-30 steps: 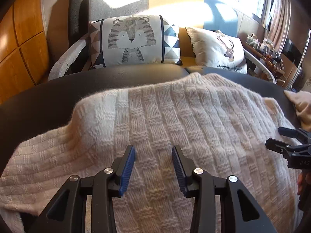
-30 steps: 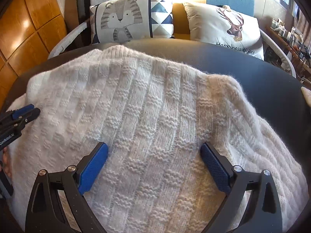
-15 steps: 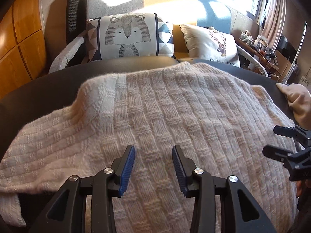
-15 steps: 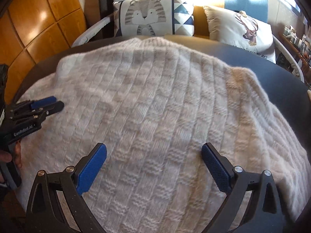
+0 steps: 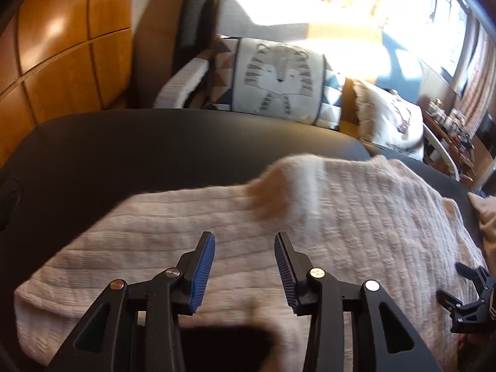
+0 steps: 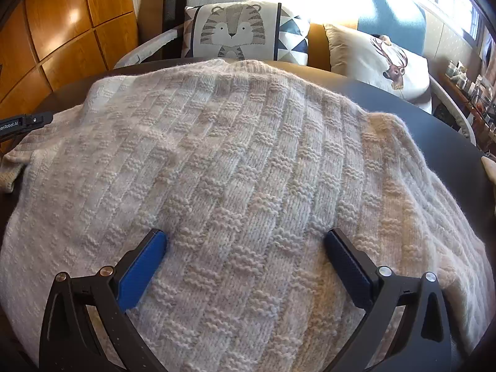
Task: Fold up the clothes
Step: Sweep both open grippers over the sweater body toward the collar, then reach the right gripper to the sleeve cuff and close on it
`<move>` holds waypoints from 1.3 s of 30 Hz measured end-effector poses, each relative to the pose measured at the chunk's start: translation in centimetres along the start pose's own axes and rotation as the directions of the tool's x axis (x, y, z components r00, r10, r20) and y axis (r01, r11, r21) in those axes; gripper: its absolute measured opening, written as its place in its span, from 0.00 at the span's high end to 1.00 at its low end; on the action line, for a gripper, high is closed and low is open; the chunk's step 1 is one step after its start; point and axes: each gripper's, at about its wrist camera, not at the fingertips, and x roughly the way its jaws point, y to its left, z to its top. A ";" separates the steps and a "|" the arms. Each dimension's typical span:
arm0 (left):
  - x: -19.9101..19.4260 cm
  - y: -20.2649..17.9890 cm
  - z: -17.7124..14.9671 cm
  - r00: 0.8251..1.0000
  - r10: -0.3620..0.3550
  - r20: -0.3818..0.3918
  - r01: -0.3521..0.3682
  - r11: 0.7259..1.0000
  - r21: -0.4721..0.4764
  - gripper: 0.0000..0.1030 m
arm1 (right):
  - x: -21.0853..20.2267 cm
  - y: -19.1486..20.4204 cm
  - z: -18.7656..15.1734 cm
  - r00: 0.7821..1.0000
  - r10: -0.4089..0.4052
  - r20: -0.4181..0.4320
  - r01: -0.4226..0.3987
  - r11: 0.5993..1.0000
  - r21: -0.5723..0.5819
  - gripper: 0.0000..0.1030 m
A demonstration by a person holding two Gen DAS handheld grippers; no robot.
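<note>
- Sweater (image 6: 248,170), cream, chunky basket-weave knit: spread flat on dark round table (image 6: 434,130), covering most of the top.
- Far edge of knit reaching table's far rim, just short of tiger cushion (image 6: 232,31).
- One sleeve stretched out toward the left, cuff end near left table edge; ribbed band visible at that end in right wrist view.
- Left gripper (image 5: 245,266): jaws partly apart, nothing between the blue pads, not clamped on anything. Hovering above the sleeve on the left side of the sweater; cannot tell whether tips touch the knit. Left wrist view motion-blurred.
- Same gripper seen from right wrist view as a black tip at the far-left edge (image 6: 28,122), level with the shoulder area of the sweater.
- Right gripper (image 6: 245,260): jaws spread wide, empty, pads flanking a patch of knit on the near part of the body. Tips look very close to the fabric; contact not clear, no fabric pinched or bunched between pads.
- Right gripper also visible at lower right of left wrist view (image 5: 465,297), over the near-right part of the sweater.
- Grippers well apart, one at each side of the garment.
- Second pale fabric item (image 5: 486,217) at right table edge, partly cut off by frame.
- Behind table: sofa with tiger cushion and deer cushion (image 6: 381,59); wood panelling (image 6: 62,31) at far left.
</note>
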 end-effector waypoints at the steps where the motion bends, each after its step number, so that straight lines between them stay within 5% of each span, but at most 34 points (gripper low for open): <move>1: 0.1 1.4 0.1 0.999 0.033 -0.004 -0.033 0.999 -0.015 0.60 | 0.0 0.0 0.0 1.000 -0.001 0.000 0.001 1.000 0.000 0.00; 4: 1.5 4.6 -0.3 0.989 0.142 -0.048 -0.143 0.989 -0.035 0.60 | 0.2 0.2 -0.2 1.000 -0.003 0.001 0.003 1.000 -0.001 0.00; 9: 1.7 6.9 -2.7 0.972 0.231 -0.032 -0.230 0.973 0.020 0.60 | 0.3 0.4 -0.4 1.000 -0.005 0.000 0.005 1.000 -0.003 0.00; 17: 0.8 7.0 -1.9 0.955 0.274 -0.111 -0.283 0.956 -0.073 0.61 | 0.2 0.2 0.0 1.000 -0.002 -0.007 0.002 1.000 0.027 0.00; 21: -0.6 0.4 -0.9 0.991 0.130 -0.041 -0.129 0.991 0.024 0.61 | -1.2 0.6 0.1 0.999 0.032 0.026 -0.034 0.998 0.062 0.00; 25: -1.2 -7.0 -2.8 0.999 -0.035 -0.035 0.041 0.980 0.193 0.61 | -0.4 1.8 -0.7 1.000 0.005 -0.023 -0.006 1.000 -0.018 0.00; 28: -0.1 -9.7 -4.8 0.995 -0.056 -0.079 0.074 0.965 0.253 0.61 | -0.2 1.9 -1.0 0.999 -0.003 -0.039 0.001 0.999 -0.041 0.00; 34: 0.6 -8.9 -4.7 0.994 -0.036 -0.106 0.057 0.977 0.204 0.57 | -3.2 -0.2 -1.2 0.999 0.001 0.033 -0.002 1.000 0.007 0.00; 39: -0.5 -11.3 -3.9 0.992 -0.063 -0.111 0.085 0.976 0.202 0.57 | -7.6 -7.9 -2.0 0.991 -0.087 0.099 0.060 0.967 0.248 0.00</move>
